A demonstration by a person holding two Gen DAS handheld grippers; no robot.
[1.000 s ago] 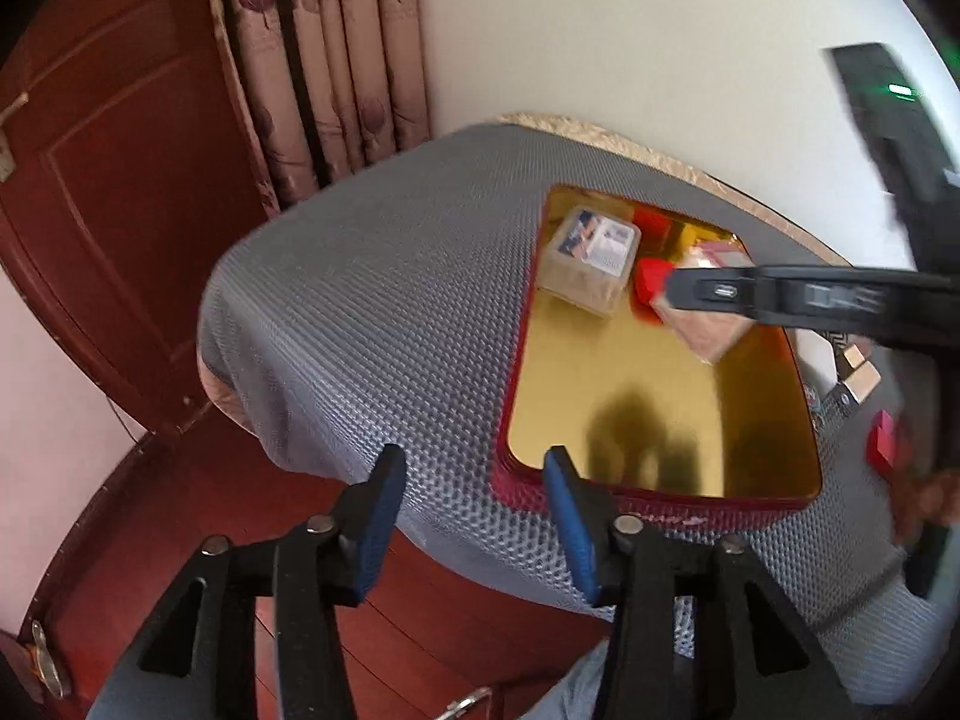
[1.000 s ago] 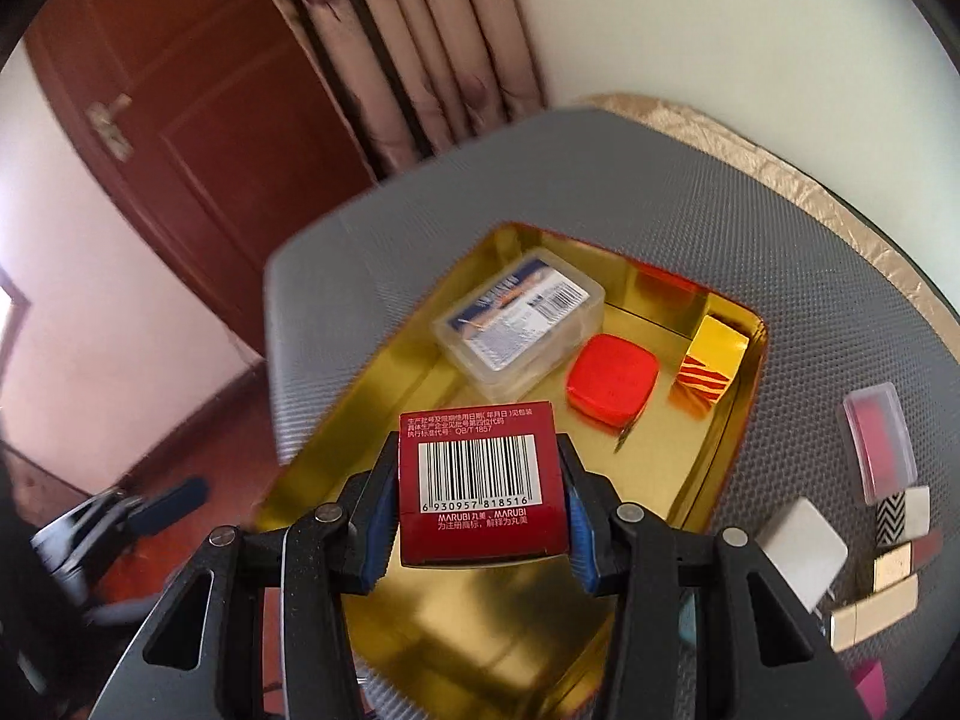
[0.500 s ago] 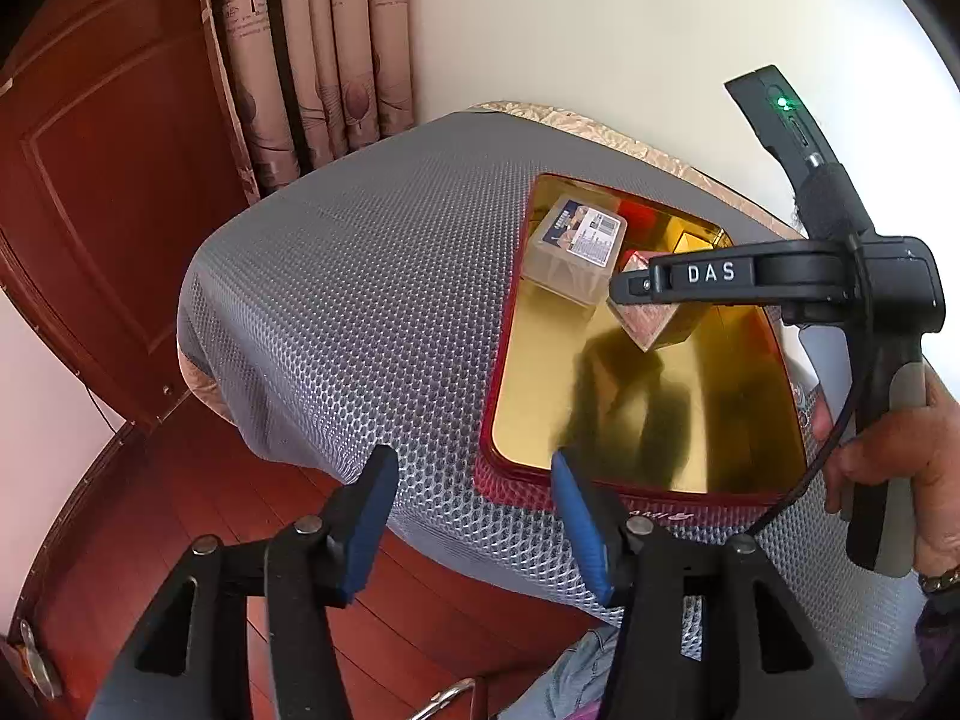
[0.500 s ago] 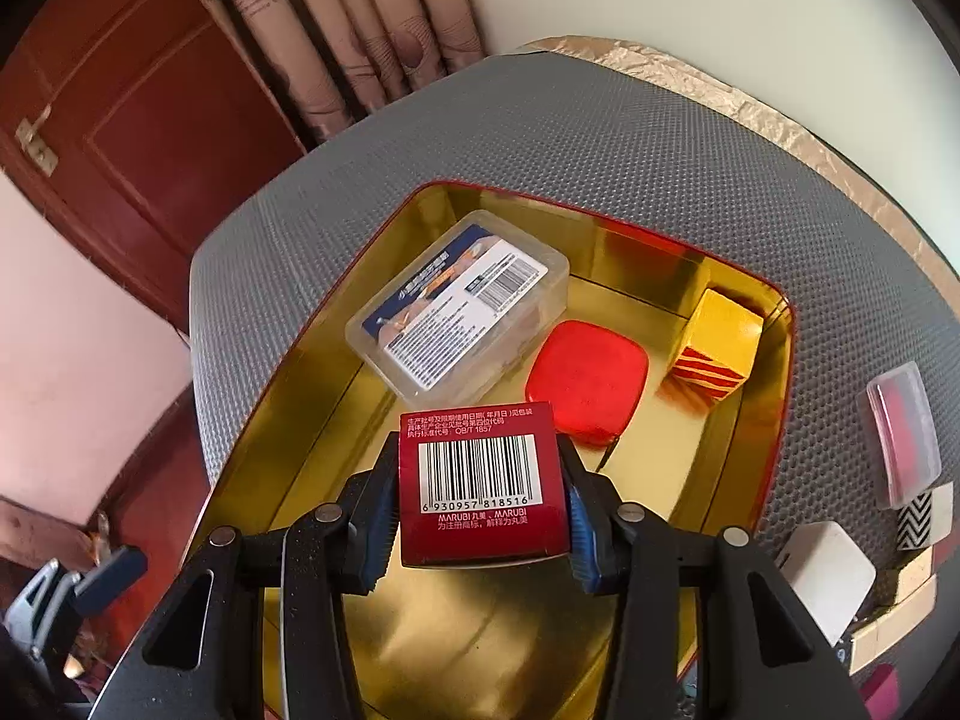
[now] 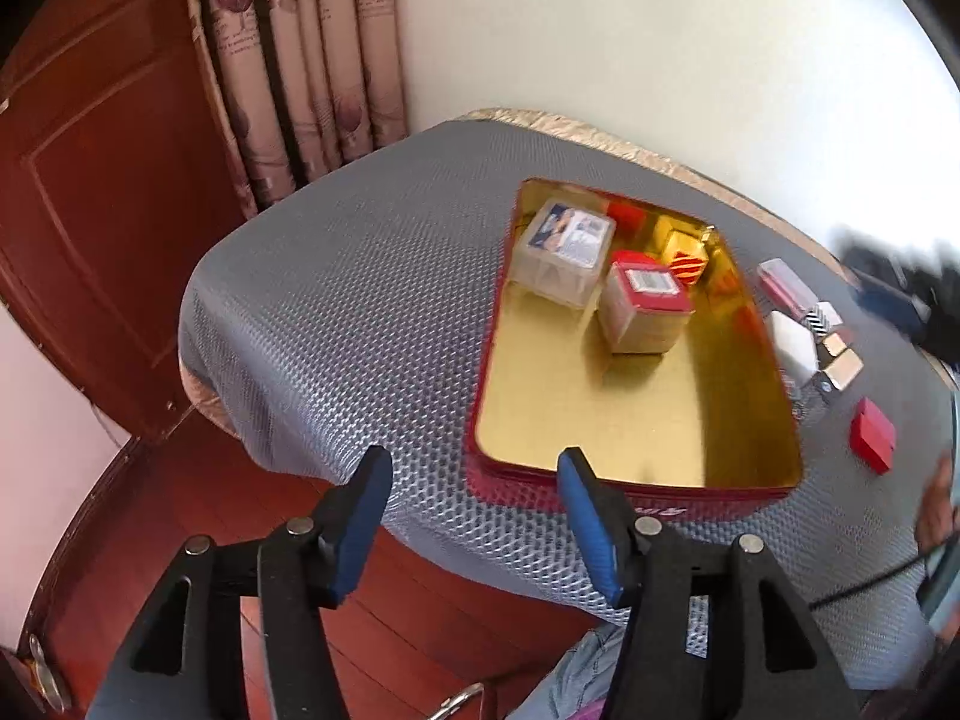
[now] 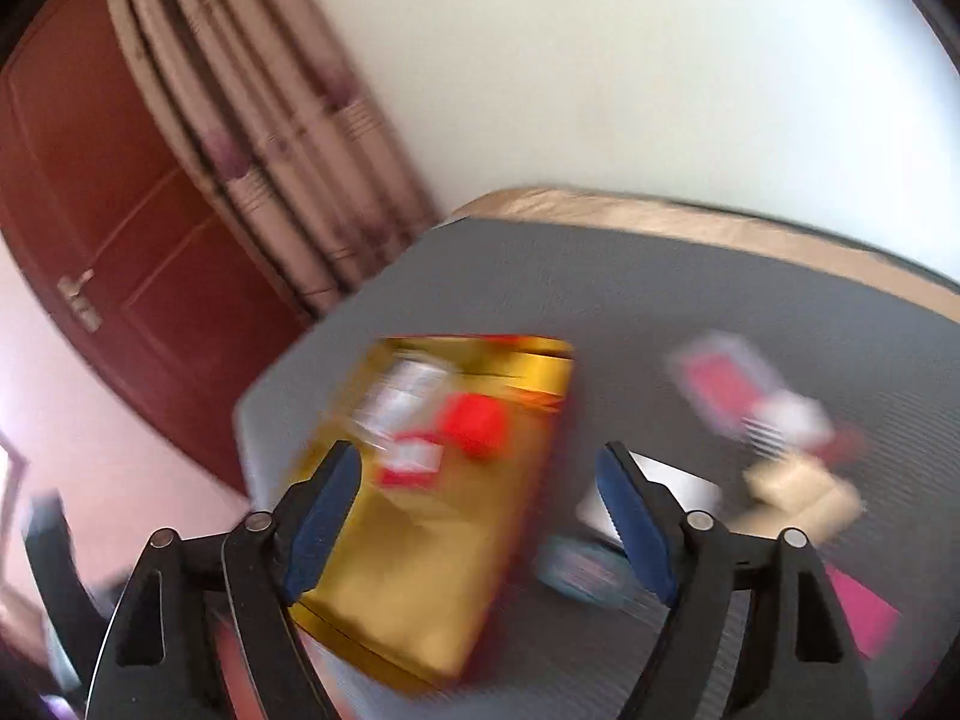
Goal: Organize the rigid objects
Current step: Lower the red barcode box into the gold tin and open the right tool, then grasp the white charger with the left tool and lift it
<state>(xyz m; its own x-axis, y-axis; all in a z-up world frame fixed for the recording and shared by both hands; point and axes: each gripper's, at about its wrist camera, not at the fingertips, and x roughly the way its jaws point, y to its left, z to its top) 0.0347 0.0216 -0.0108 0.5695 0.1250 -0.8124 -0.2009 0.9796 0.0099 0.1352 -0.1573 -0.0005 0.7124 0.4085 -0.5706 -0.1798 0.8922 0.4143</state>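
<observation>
On the grey mesh-covered table (image 5: 336,312) lies a shallow red tin tray with a gold inside (image 5: 600,414); a clear plastic box with a printed label (image 5: 564,252) stands at its far end, and a red-topped box with a barcode (image 5: 645,309) stands just beside that box, nearer the tray's middle. The left gripper (image 5: 474,516) hangs off the tray's near rim, its blue-padded fingers (image 5: 360,516) widening with nothing between them. The right gripper (image 6: 480,522), in a blurred view, stands over the tray's right edge, its fingers spreading wide and empty.

Your tray (image 5: 630,420) sits on the table mat (image 5: 360,312); inside, the barcode box (image 5: 645,309) stands at four o'clock of the clear case (image 5: 564,249), loose small boxes (image 5: 840,360) at three o'clock outside.
</observation>
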